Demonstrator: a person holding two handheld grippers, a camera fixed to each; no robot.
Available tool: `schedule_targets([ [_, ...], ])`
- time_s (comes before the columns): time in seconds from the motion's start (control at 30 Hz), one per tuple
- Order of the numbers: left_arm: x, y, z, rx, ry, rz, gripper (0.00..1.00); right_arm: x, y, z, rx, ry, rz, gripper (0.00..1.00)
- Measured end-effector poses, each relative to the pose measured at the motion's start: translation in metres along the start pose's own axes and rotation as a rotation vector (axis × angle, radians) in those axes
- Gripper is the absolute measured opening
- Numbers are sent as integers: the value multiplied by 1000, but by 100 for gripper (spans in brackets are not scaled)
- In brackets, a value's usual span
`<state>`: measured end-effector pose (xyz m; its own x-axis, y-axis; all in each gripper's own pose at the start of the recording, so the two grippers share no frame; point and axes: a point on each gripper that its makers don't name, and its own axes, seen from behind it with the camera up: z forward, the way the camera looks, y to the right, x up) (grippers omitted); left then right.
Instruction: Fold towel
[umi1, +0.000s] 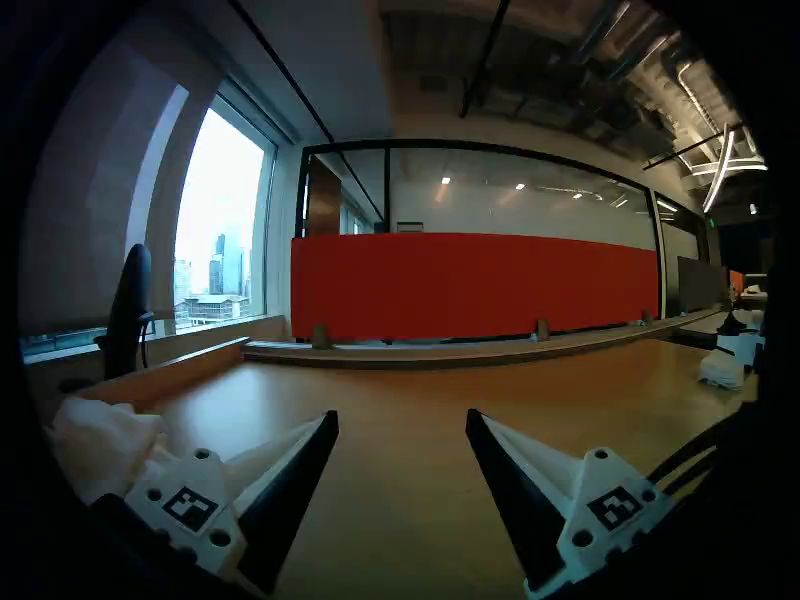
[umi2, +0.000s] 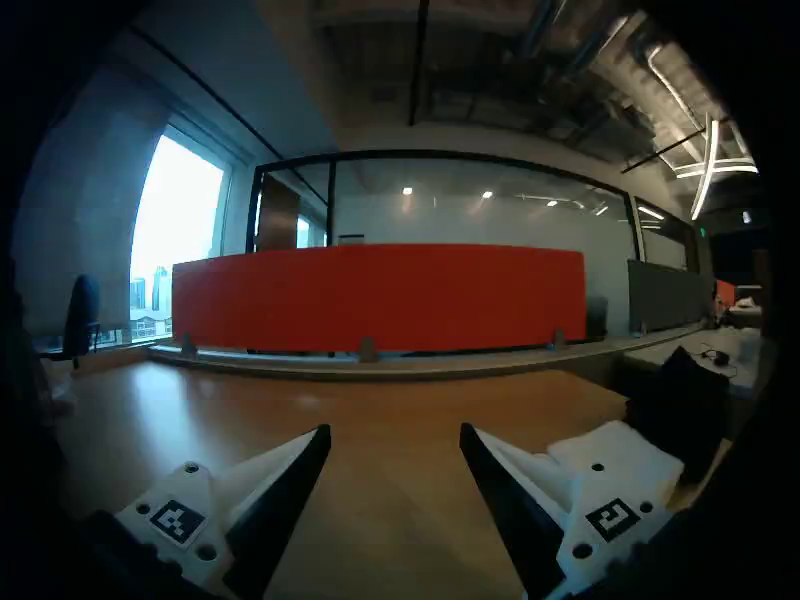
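Observation:
A crumpled white towel lies on the wooden table at the far left of the left gripper view, just beside the left finger. My left gripper hovers low over the table, open, nothing between its fingers. In the right gripper view my right gripper is also open and empty above the same wooden table. A folded white cloth rests at the right behind the right finger. Another white bundle sits far right in the left gripper view.
A red divider panel stands along the table's far edge. A black chair is by the window at left. A dark object sits on the table's right side, next to the folded cloth.

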<state>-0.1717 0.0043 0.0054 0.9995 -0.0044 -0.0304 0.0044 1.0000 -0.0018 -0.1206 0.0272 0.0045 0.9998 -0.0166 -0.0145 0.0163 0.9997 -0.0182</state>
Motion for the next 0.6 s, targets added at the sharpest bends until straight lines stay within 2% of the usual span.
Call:
schedule_targets([
  [0.6,0,0,0,0,0,0,94,-1,1,-2,1,8,-13,100],
])
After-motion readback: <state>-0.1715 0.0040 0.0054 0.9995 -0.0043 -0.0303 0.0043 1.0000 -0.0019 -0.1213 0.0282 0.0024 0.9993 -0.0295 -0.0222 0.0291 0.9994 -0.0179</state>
